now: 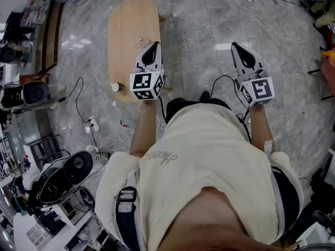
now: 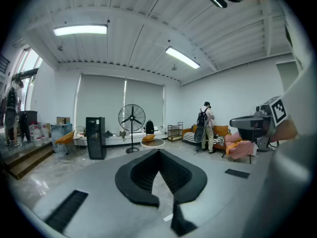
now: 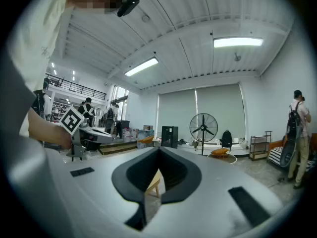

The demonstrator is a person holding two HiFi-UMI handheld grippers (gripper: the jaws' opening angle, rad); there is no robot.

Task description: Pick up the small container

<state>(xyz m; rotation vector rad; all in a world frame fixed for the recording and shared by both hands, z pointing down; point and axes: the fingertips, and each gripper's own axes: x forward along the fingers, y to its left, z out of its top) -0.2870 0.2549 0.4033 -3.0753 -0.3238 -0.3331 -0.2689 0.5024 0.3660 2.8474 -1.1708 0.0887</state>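
Note:
A light wooden oval table (image 1: 131, 20) stands on the grey floor ahead of me. A small round pale container (image 1: 115, 87) sits at its near left edge, and a tiny object (image 1: 140, 38) lies further back on the top. My left gripper (image 1: 155, 44) is held above the table's near right part, to the right of the container, its jaws shut and empty. My right gripper (image 1: 234, 45) hovers over bare floor to the right of the table, also shut on nothing. Both gripper views look level across the room; the left gripper (image 2: 158, 151) and right gripper (image 3: 159, 148) show closed tips, and neither shows the container.
Cables and a power strip (image 1: 94, 123) lie on the floor left of me, with cases and gear (image 1: 57, 179) beyond. Another cable (image 1: 256, 9) runs at the far right. A standing fan (image 2: 132, 118), a person with a backpack (image 2: 205, 128) and sofas are far off.

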